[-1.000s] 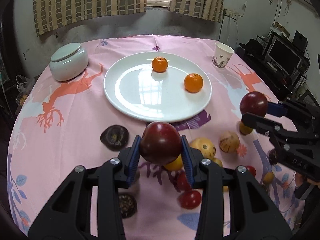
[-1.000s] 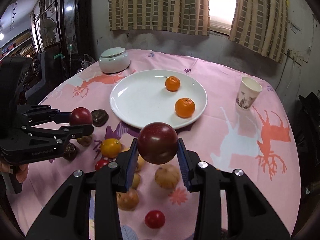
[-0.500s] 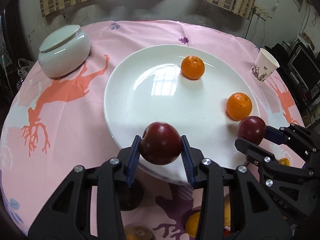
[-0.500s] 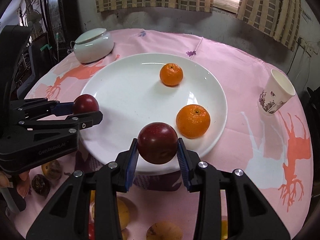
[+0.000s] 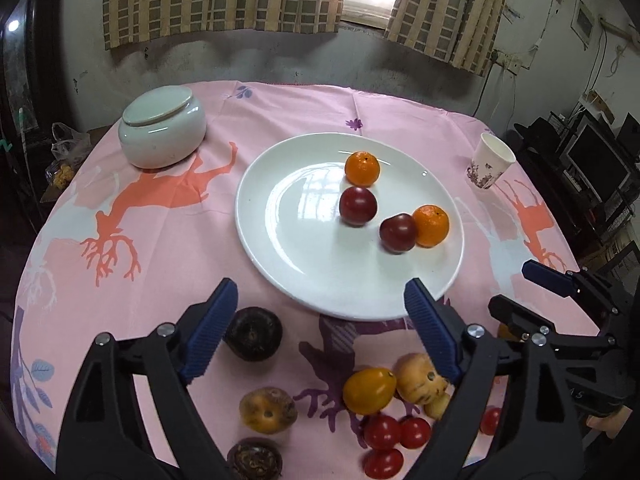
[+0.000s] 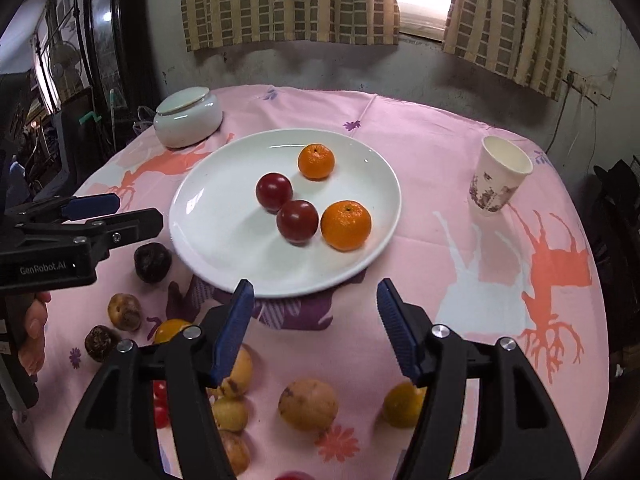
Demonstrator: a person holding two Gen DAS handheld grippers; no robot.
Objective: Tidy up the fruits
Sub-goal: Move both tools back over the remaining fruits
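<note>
1. Resting on the white plate (image 5: 288, 248), two dark red plums (image 5: 358, 205) sit between two oranges (image 5: 362, 168).
2. Left gripper (image 5: 320, 316) fingers have just spread wide, nothing between them.
3. Right gripper (image 6: 316, 316) fingers likewise just parted, empty, near the plate's edge.
4. Other fruits (image 5: 370, 390) lie loose on the bench.

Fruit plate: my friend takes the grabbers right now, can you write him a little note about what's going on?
Left gripper: open, nothing in it, jaws just opened.
Right gripper: open, nothing in it, jaws just opened.
On the plate: two oranges and two plums.
Done: four fruits on the plate.
Left: the loose fruit on the cloth in front of the plate, yellow, red, brown and dark pieces.
</note>
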